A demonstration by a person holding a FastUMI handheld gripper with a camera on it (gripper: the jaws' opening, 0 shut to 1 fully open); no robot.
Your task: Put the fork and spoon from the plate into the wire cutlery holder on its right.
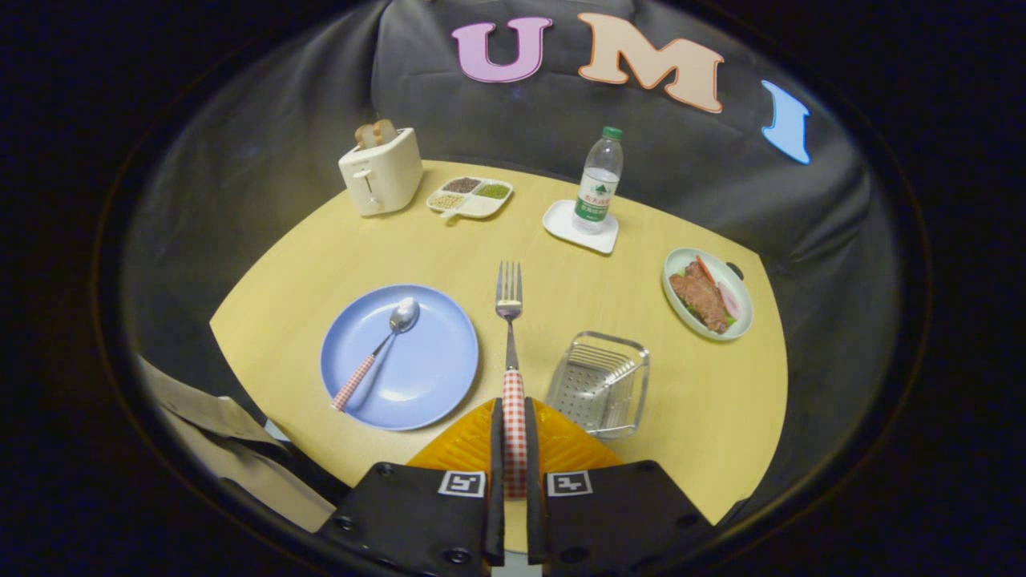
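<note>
Light wood table [705, 433] with a curved far edge, dark cloth wall behind. Gripper [514, 449] is raised above the near side, pointing straight ahead, fingers nearly closed and clamping the red-white checked handle of the fork [510, 336]; metal tines point away, fork held off the table between plate and holder. Spoon [377, 353], same checked handle, lies diagonally on the round blue plate [433, 377], bowl toward the far side. Wire cutlery holder [599, 383], a rectangular perforated metal basket, sits just right of the fingers. Further back: cream toaster [381, 171], divided snack dish [470, 197], plastic bottle [599, 181] on a white coaster [561, 224], oval dish of meat [707, 293].
</note>
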